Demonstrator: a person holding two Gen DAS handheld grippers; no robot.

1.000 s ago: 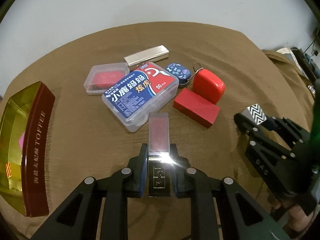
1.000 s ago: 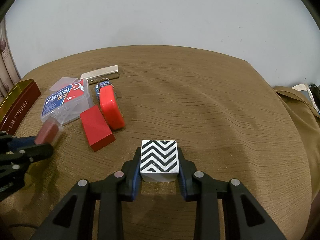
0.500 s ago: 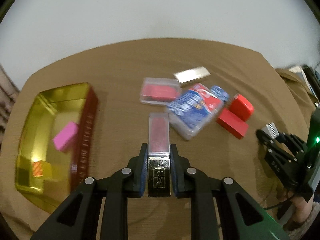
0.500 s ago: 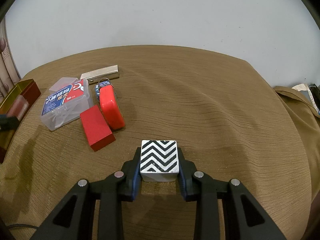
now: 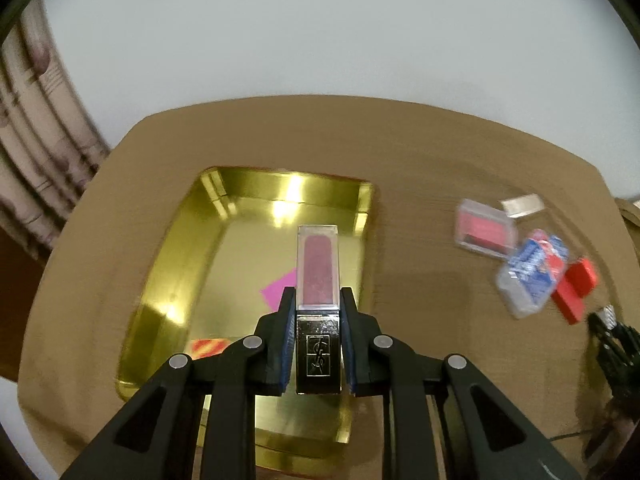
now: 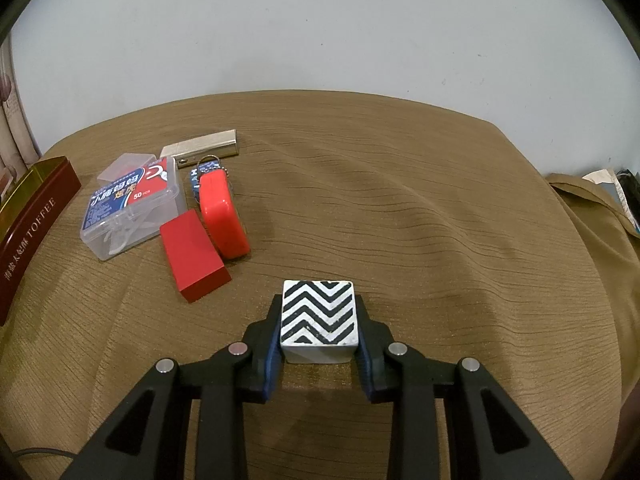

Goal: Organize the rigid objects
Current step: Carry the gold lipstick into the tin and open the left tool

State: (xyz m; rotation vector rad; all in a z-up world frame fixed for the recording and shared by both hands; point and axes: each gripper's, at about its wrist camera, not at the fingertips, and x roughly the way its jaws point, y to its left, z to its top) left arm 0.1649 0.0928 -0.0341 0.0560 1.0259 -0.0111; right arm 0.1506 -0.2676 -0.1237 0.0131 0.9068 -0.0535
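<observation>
My left gripper [image 5: 318, 300] is shut on a lip gloss tube [image 5: 317, 268] with a clear end and gold cap, held above the gold tin tray [image 5: 188, 216]. A pink block [image 5: 276, 290] and a red-striped block [image 5: 208, 347] lie in the tray. My right gripper [image 6: 318, 320] is shut on a black-and-white chevron cube [image 6: 318, 314], just over the brown cloth. The tin's dark red side [image 6: 34, 224] shows at the left edge of the right wrist view.
On the cloth lie a red block [image 6: 192, 256], an orange-red case [image 6: 222, 216], a floss pick box [image 6: 128, 204], a silver bar [image 6: 204, 148], a small blue patterned item [image 6: 200, 174] and a clear case with red inside [image 5: 484, 232]. A curtain [image 5: 36, 132] hangs at the left.
My left gripper has carried the lip gloss tube leftward from the cluster of objects to above the gold tray. The right gripper and its cube have not moved.
</observation>
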